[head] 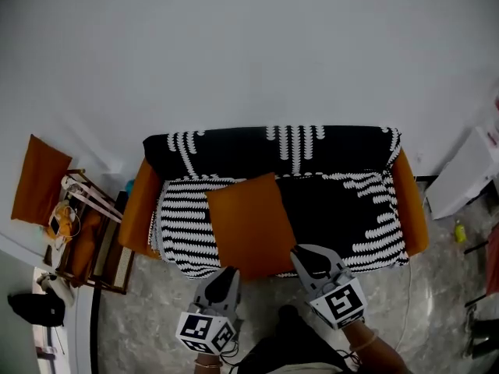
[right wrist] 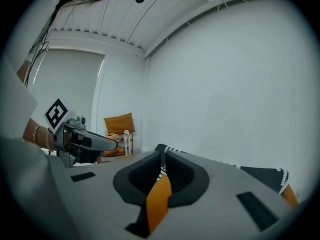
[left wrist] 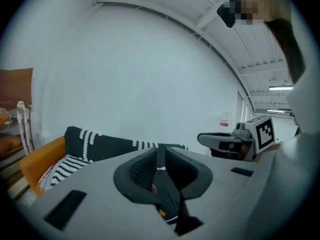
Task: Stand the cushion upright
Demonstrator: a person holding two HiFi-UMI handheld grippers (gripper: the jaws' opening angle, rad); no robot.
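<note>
An orange cushion lies flat on the seat of a sofa draped in a black-and-white throw. My left gripper sits at the cushion's front edge, and my right gripper is by its front right corner. In the left gripper view the jaws stand a narrow slit apart, with the throw and a speck of orange visible through it. In the right gripper view the jaws are also a slit apart, with a sliver of the orange cushion showing through the gap. Neither pair visibly presses on anything.
A wooden rack with orange items stands left of the sofa, and a second orange cushion leans on the wall there. A white box is at the right. A black bag lies on the marbled floor.
</note>
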